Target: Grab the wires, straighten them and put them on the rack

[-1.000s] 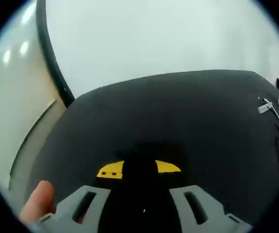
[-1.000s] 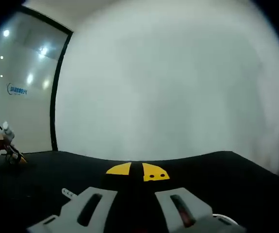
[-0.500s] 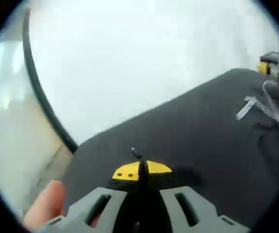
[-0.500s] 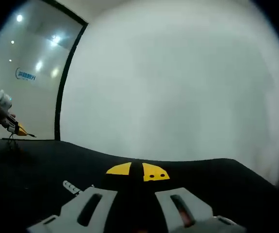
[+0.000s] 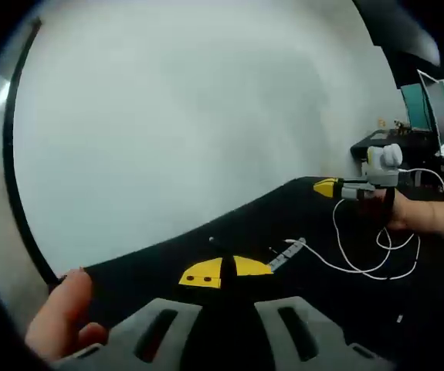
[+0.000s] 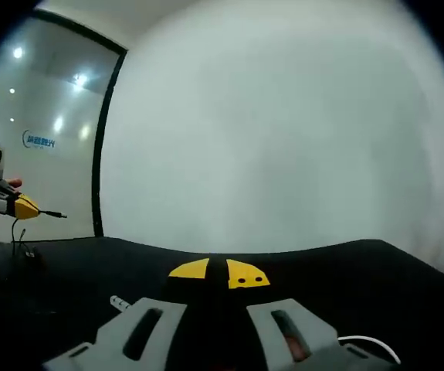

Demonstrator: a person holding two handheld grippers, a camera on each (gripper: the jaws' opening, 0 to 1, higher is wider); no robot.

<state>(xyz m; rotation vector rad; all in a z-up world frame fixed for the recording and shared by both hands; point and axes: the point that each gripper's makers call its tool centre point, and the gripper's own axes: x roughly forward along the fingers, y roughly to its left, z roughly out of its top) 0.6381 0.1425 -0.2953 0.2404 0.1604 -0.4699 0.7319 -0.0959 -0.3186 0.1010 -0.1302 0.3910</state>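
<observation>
Both grippers closed, each pinching a wire above the black tabletop.

In the left gripper view the left gripper (image 5: 225, 272) has its yellow tips pressed together on a thin black wire (image 5: 215, 246) that pokes out just past them, with a fingertip (image 5: 61, 313) at the lower left. Beyond it, over the tabletop (image 5: 299, 224), the right gripper (image 5: 323, 186) comes in from the right, tips together, and a white cable (image 5: 364, 259) hangs from it in loops, its plug (image 5: 287, 253) lying near the left gripper. In the right gripper view the left gripper (image 6: 27, 207) shows far left, the black wire (image 6: 17, 236) drooping from it to the tabletop (image 6: 360, 270).
</observation>
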